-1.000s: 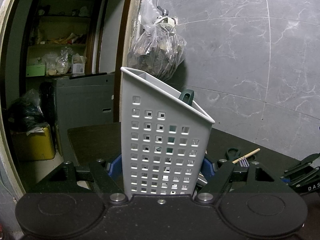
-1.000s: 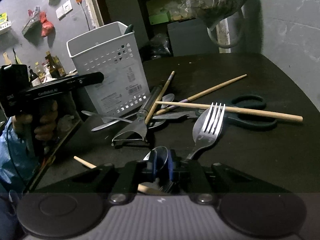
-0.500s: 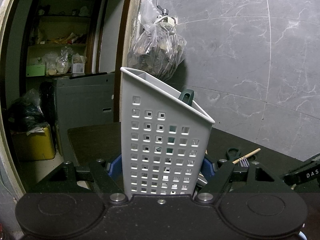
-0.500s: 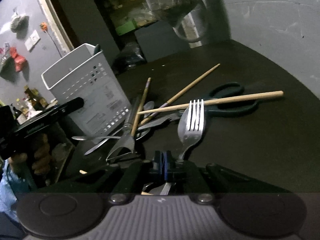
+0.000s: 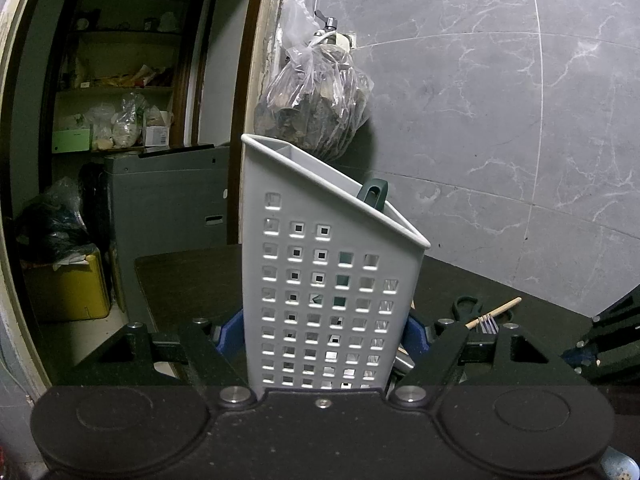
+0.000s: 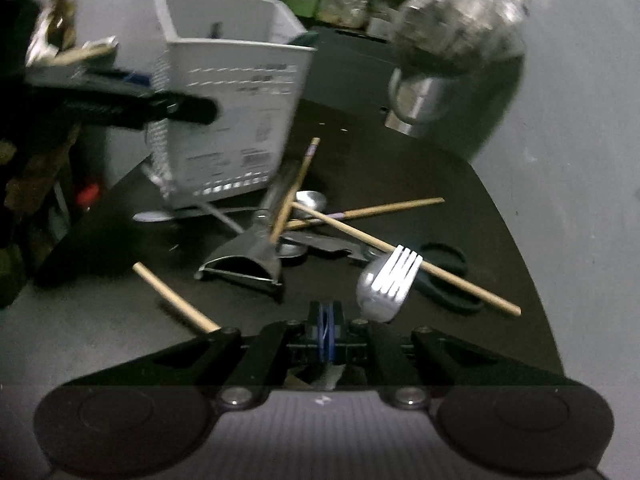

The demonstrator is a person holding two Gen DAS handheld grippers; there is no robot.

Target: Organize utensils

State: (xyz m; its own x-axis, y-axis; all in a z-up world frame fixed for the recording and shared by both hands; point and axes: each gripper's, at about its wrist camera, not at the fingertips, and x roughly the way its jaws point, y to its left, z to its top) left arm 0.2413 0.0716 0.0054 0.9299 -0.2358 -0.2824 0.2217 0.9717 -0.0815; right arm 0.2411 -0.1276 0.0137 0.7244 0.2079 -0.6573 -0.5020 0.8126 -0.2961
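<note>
1. Since the earlier frame the right gripper (image 6: 325,314) has swung and rolled – its view is blurred, the white caddy (image 6: 236,120) sits higher and more central, and the fork (image 6: 390,282) now lies off to the right of the pads instead of straight ahead.
2. The left gripper (image 5: 328,334) has not shifted; its blue pads press on both sides of the caddy's (image 5: 328,280) base, holding it upright near the left edge of the dark table (image 5: 192,280).
3. A dark green handle (image 5: 374,196) pokes above the caddy's rim.
4. In the right wrist view, a loose chopstick (image 6: 176,300) lies toward the table's near left edge.
5. Just beside the caddy's base sits the pile – a metal peeler (image 6: 248,256), crossed chopsticks (image 6: 360,236) and a spoon (image 6: 310,200), all overlapping.
6. The right gripper's pads are pressed together; whether they pinch the fork's handle I cannot tell, as it is hidden behind them.
7. The fork's tines point up and away, over a long chopstick (image 6: 460,280) and the dark scissors (image 6: 444,264), toward the table's right edge.
</note>
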